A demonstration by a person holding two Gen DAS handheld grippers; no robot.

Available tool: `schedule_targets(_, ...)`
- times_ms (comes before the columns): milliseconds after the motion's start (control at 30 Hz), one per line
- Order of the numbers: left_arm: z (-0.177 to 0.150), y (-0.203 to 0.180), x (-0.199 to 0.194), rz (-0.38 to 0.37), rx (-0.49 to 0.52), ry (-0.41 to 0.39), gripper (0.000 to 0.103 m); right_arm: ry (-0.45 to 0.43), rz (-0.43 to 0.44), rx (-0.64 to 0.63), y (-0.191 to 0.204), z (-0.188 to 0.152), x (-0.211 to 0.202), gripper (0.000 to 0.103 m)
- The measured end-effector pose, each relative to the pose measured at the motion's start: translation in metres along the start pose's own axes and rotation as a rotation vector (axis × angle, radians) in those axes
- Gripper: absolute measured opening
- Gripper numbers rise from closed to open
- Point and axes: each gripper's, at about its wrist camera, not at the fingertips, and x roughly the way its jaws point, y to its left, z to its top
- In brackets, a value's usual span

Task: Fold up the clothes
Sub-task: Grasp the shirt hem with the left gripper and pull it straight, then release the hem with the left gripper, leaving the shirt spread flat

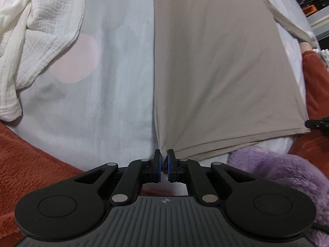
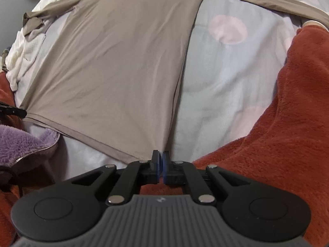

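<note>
A taupe long-sleeved shirt (image 1: 216, 65) lies spread flat on a pale blue blanket with pink dots (image 1: 107, 86). My left gripper (image 1: 163, 154) is shut on the shirt's near left hem corner. In the right wrist view the same shirt (image 2: 115, 68) stretches away from me, and my right gripper (image 2: 161, 154) is shut on its near right hem corner. One sleeve (image 2: 267, 2) runs out to the far right; the other sleeve (image 2: 41, 16) lies bunched at the far left. The hem is pulled taut between the two grips. The other gripper's black tip (image 2: 14, 111) shows at the left edge.
A crumpled white muslin cloth (image 1: 35, 47) lies at the left of the blanket. An orange-red fleece blanket (image 2: 277, 133) borders the near side. A purple fluffy garment with a zip (image 2: 22, 144) lies near the hem. Shelves with boxes (image 1: 312, 4) stand at the far right.
</note>
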Motion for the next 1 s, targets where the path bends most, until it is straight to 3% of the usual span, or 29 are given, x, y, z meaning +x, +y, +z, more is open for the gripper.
schedule_targets(67, 0.0, 0.002, 0.001, -0.001, -0.014, -0.002, 0.007, -0.004, 0.0, -0.009, 0.001, 0.001, 0.003, 0.006)
schedule_targets(133, 0.001, 0.005, -0.003, -0.002, -0.029, -0.012, 0.021, -0.013, -0.001, -0.011, 0.001, 0.001, 0.002, 0.006)
schedule_targets(167, 0.002, 0.006, -0.009, -0.007, -0.035, -0.031, 0.024, -0.021, 0.002, -0.01, 0.0, 0.001, 0.0, 0.011)
schedule_targets(267, 0.012, 0.017, -0.036, -0.055, -0.07, -0.115, 0.029, -0.07, 0.005, -0.016, 0.0, 0.007, -0.014, 0.028)
schedule_targets(400, 0.031, 0.038, -0.073, -0.072, -0.128, -0.254, 0.036, -0.172, -0.001, -0.028, -0.003, 0.024, -0.036, 0.029)
schedule_targets(667, 0.079, 0.084, -0.111, 0.079, -0.213, -0.472, 0.036, -0.343, -0.051, 0.064, -0.015, 0.071, -0.023, 0.037)
schedule_targets(800, 0.107, 0.11, -0.107, 0.086, -0.298, -0.518, 0.036, -0.399, -0.078, 0.126, -0.021, 0.085, -0.006, 0.038)
schedule_targets(1000, 0.136, 0.145, -0.093, 0.097, -0.398, -0.541, 0.036, -0.428, -0.093, 0.119, -0.019, 0.089, 0.005, 0.041)
